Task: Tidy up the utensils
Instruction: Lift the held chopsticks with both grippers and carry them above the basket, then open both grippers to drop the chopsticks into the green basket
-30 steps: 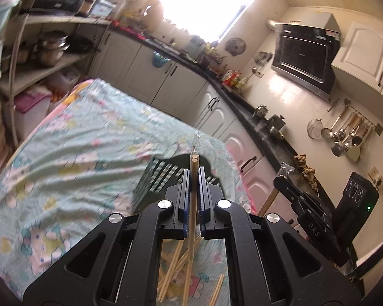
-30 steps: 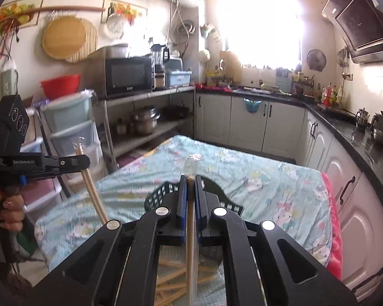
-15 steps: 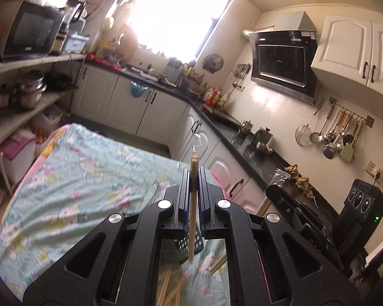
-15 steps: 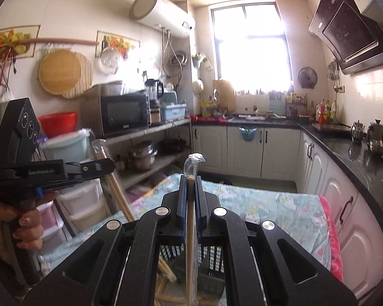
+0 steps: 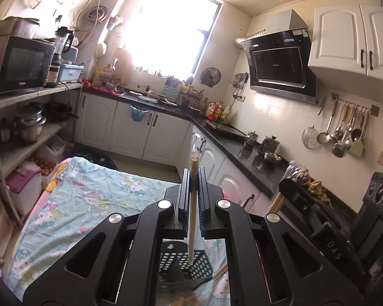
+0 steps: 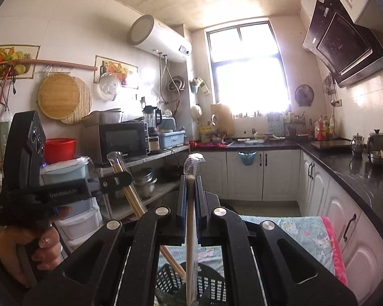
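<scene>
My left gripper (image 5: 194, 174) is shut on a wrapped pair of wooden chopsticks (image 5: 193, 204) held upright, their lower tips hanging above a black mesh basket (image 5: 191, 267). The right wrist view has that same left gripper (image 6: 118, 178) at the left, with its chopsticks (image 6: 132, 199) slanting down toward the basket (image 6: 212, 288). My right gripper (image 6: 190, 181) is shut on another wrapped pair of chopsticks (image 6: 190, 224), also upright over the basket. From the left wrist view the right gripper (image 5: 284, 186) shows at the right. Loose chopsticks (image 5: 189, 300) lie on the table beside the basket.
The table wears a teal cartoon-print cloth (image 5: 89, 199) with a pink edge (image 6: 332, 244). A person's hand (image 6: 46, 247) holds the left gripper's handle. Shelves with a microwave (image 5: 15, 66) stand at the left and a black counter (image 5: 242, 148) runs along the right.
Both grippers have risen with their chopsticks still clamped. The basket and table have dropped lower in both views, and more of the walls and ceiling shows.
</scene>
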Demonstrator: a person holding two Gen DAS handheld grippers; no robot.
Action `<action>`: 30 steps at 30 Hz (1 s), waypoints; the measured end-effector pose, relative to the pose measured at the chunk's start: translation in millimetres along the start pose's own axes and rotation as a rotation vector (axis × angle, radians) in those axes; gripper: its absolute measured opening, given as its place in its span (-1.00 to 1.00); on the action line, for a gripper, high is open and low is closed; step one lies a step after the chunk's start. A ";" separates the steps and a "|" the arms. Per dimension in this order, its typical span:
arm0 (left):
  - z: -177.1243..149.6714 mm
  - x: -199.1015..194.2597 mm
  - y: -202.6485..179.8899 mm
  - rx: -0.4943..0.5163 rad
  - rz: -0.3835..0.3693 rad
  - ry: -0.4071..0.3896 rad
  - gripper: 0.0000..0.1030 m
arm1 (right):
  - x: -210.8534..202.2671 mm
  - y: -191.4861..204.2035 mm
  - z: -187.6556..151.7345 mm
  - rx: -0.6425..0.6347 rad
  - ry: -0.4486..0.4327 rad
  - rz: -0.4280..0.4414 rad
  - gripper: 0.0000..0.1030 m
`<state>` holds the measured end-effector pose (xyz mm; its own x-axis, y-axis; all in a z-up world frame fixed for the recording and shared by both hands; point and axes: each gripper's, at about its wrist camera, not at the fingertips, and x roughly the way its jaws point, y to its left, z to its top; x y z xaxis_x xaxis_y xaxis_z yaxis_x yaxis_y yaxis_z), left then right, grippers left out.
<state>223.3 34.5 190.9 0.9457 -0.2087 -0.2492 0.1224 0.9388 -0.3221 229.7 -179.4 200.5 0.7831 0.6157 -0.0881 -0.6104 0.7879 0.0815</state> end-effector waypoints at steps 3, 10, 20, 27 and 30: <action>-6.5 7.2 3.9 0.010 0.019 0.004 -0.94 | 5.3 -1.8 -3.2 0.001 -0.014 -0.016 -0.89; -30.4 30.8 11.3 0.047 0.042 0.033 -0.94 | 23.8 -13.6 -20.8 0.016 -0.015 -0.070 -0.89; -63.4 47.3 23.5 0.056 0.055 0.086 -0.94 | 48.9 -20.3 -56.4 0.032 0.013 -0.132 -0.89; -76.0 53.1 27.6 0.065 0.045 0.110 -0.94 | 57.0 -21.1 -81.4 0.039 0.048 -0.159 -0.88; -80.8 55.3 28.4 0.069 0.044 0.121 -0.94 | 59.2 -22.8 -89.3 0.052 0.067 -0.173 -0.88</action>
<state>254.8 27.4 94.1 0.9078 -0.1949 -0.3715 0.1061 0.9634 -0.2461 279.3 -160.0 104.8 0.8648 0.4720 -0.1713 -0.4592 0.8814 0.1108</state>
